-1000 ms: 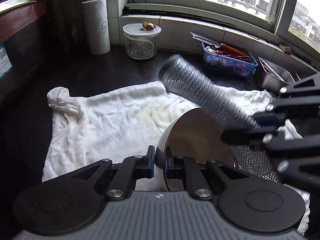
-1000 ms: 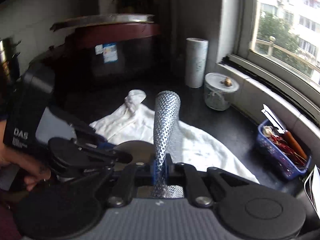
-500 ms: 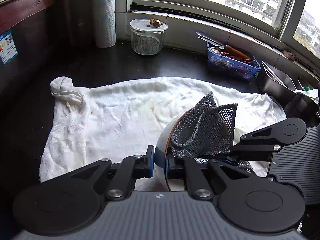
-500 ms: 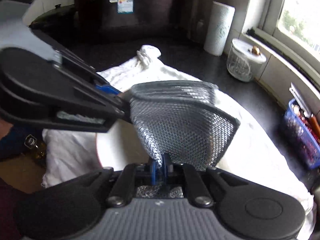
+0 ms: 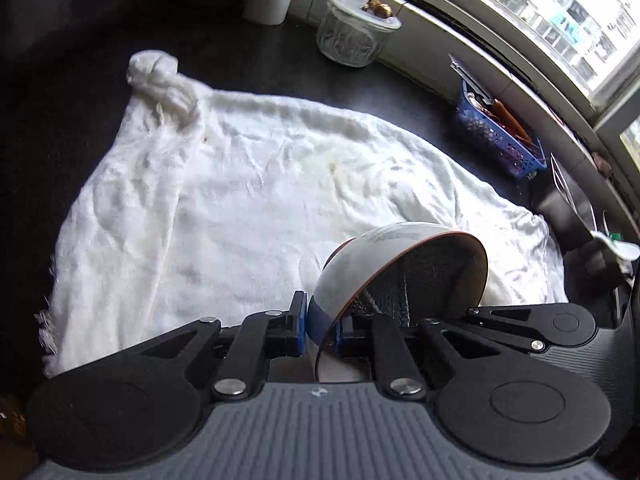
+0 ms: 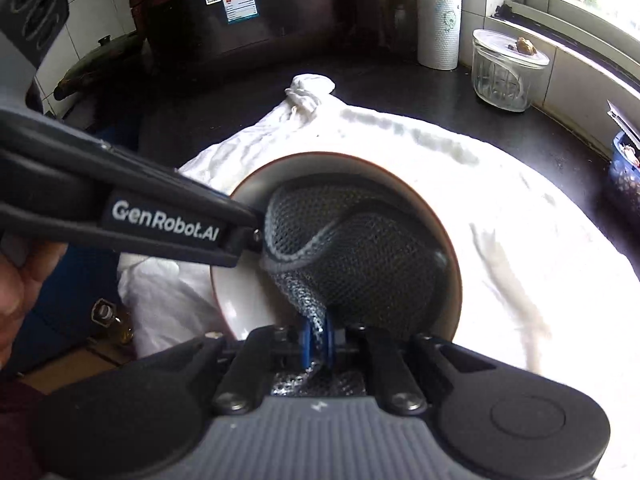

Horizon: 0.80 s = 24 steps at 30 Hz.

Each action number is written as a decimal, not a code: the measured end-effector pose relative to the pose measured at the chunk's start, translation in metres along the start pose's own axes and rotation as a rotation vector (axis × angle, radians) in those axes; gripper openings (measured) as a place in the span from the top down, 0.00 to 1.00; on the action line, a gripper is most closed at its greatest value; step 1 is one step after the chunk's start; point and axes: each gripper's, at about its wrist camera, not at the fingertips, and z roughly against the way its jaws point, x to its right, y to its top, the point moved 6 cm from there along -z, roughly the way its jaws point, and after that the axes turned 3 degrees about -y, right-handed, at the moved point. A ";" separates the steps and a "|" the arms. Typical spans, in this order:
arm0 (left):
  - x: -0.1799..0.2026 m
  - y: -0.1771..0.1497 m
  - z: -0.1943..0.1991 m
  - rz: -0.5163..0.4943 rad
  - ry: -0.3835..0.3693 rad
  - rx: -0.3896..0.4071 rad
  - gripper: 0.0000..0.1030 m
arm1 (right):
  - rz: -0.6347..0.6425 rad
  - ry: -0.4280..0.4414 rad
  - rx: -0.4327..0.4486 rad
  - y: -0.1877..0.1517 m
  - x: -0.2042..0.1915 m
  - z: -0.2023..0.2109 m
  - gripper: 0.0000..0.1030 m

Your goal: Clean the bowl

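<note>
A white bowl (image 5: 372, 264) with a brown rim is tilted on its side above a white towel (image 5: 248, 208). My left gripper (image 5: 320, 330) is shut on the bowl's rim. In the right wrist view the bowl (image 6: 248, 312) opens toward the camera. My right gripper (image 6: 318, 344) is shut on a grey mesh scrubbing cloth (image 6: 352, 240), which is pressed inside the bowl and fills most of it. The cloth shows dimly inside the bowl in the left wrist view (image 5: 416, 280).
The towel (image 6: 500, 208) lies on a dark counter. A glass jar (image 5: 352, 28), a paper towel roll (image 6: 438, 16) and a blue basket (image 5: 496, 136) stand along the window sill side. A dark appliance (image 6: 248, 20) stands at the back.
The mesh cloth has gone from standing up out of the bowl to being pushed down inside it. The bowl has tipped further over, its opening toward my right gripper.
</note>
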 end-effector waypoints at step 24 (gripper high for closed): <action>0.058 0.009 -0.008 -0.542 0.093 0.077 0.92 | -0.034 -0.132 0.014 0.009 0.024 0.007 0.96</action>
